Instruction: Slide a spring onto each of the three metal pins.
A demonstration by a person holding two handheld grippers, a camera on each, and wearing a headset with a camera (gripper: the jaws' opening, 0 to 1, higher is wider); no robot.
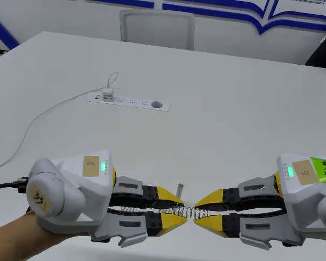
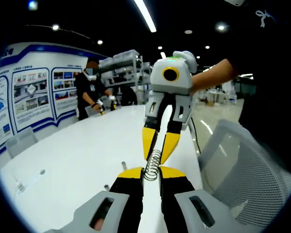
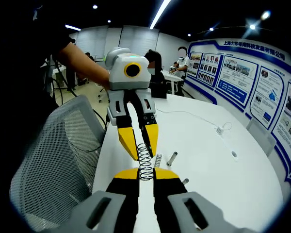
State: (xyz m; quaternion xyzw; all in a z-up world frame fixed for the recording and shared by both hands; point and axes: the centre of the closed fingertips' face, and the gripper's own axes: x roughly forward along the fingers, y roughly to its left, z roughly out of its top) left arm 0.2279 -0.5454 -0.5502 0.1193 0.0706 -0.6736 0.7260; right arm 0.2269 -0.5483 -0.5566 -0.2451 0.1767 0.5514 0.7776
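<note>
Handover underway: thin coiled steel spring (image 1: 188, 211), its ends clenched in jaws of left gripper (image 1: 183, 214) and right gripper (image 1: 196, 211) above white desk (image 1: 223, 136), likely needs one side's release, then alignment over upright silver metal pin (image 1: 180, 190).

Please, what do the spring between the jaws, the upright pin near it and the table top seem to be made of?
Spring: thin bare metal wire, probably steel; grey coils with bright glints.
Pin: metal, likely polished steel; silvery, with a shiny streak.
Table top: smooth white laminate or painted board, cannot tell which; even, faintly glossy surface.
</note>
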